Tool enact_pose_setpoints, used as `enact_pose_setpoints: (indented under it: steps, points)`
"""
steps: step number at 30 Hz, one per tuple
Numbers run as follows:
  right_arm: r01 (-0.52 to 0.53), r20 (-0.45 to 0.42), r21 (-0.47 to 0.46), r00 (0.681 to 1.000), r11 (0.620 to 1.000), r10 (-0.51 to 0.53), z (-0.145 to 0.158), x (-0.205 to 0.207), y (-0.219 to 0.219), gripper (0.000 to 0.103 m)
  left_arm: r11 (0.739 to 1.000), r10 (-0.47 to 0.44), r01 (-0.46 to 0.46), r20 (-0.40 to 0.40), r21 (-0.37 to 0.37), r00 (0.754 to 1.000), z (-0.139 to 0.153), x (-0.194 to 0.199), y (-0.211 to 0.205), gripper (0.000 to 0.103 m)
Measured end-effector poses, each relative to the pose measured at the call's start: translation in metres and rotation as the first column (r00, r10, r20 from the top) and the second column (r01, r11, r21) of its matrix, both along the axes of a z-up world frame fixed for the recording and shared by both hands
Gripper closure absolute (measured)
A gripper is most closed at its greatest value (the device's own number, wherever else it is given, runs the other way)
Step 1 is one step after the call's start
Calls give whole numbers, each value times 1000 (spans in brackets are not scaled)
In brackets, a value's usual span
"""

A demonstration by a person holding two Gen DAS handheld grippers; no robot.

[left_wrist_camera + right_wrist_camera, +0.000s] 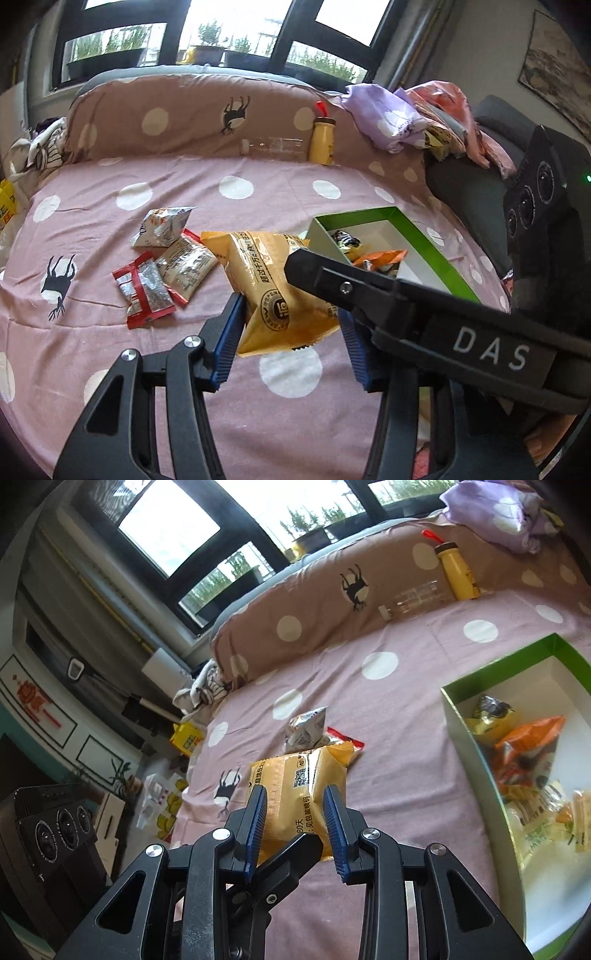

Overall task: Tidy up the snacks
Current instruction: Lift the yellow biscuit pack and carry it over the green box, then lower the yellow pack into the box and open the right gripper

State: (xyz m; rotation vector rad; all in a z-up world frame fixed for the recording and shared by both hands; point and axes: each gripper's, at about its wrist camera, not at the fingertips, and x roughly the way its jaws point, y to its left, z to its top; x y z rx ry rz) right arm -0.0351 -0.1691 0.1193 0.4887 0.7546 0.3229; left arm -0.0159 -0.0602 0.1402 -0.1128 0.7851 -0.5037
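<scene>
A yellow snack packet (275, 284) hangs above the pink dotted bed sheet (110, 350). My left gripper (291, 317) has a blue pad on each side of it, with a gap on the right. My right gripper (297, 805) is shut on the yellow packet (299, 786) from the other side, and its black body crosses the left wrist view (406, 306). A green box (439, 251) with white inside holds several snacks (528, 753). Loose packets lie on the sheet: a white one (164, 225), a red-edged one (146, 291) and a silver one (186, 266).
A yellow bottle (322, 138) and a clear bottle (275, 147) lean on the brown dotted bolster (184, 122) at the back. Clothes (406, 114) are piled at the back right. A black device with lenses (55, 830) stands beside the bed.
</scene>
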Motion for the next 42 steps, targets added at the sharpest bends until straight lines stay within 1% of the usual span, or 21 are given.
enact_pose_setpoints:
  steps: [4,6,10,12,14,16,19,22,25,27,29,32,34,38,42]
  points:
    - [56,39,-18,998,998,-55,10,-19,-24,68,998,-60,60,26,-2,998,6,-5,-29,52]
    - [86,45,-7,995,996,-86,13,-24,-39,68,997,-82,82,29,-2,996,8,-2,-44,52]
    - [139,53,28,989,990,-141,12,-27,-72,68,992,-118,116,45,43,992,9,3,-81,53]
    - [180,35,70,982,981,-183,7,-27,-93,67,989,-139,138,33,48,990,6,8,-98,53]
    - [210,26,89,977,974,-213,4,-29,-110,67,985,-171,170,22,39,985,2,11,-115,53]
    - [255,13,92,966,962,-257,1,-32,-127,67,977,-210,209,8,34,978,-1,13,-130,53]
    - [312,-3,99,950,945,-313,-4,-36,-147,67,963,-266,265,3,45,964,-7,16,-153,52]
    - [357,-43,104,934,928,-355,-15,-36,-164,66,951,-305,307,-48,32,951,-19,23,-171,52]
    - [409,-89,99,912,907,-401,-25,-35,-178,66,941,-335,337,-79,16,939,-31,30,-182,53]
    - [425,-108,88,903,901,-416,-29,-33,-183,66,938,-345,347,-94,6,934,-35,32,-184,52]
    - [435,-128,70,897,898,-424,-33,-31,-186,66,933,-357,359,-130,-4,925,-41,37,-187,52]
    - [437,-159,79,893,896,-421,-41,-28,-190,66,935,-352,356,-137,2,926,-46,37,-189,53]
    - [439,-175,65,889,896,-423,-45,-25,-190,66,933,-354,359,-137,11,925,-47,35,-192,52]
    - [452,-180,26,879,892,-441,-46,-24,-188,66,933,-357,361,-159,-1,921,-52,34,-194,52]
    - [467,-200,23,868,884,-454,-51,-24,-193,66,931,-359,364,-185,-9,915,-59,36,-198,52]
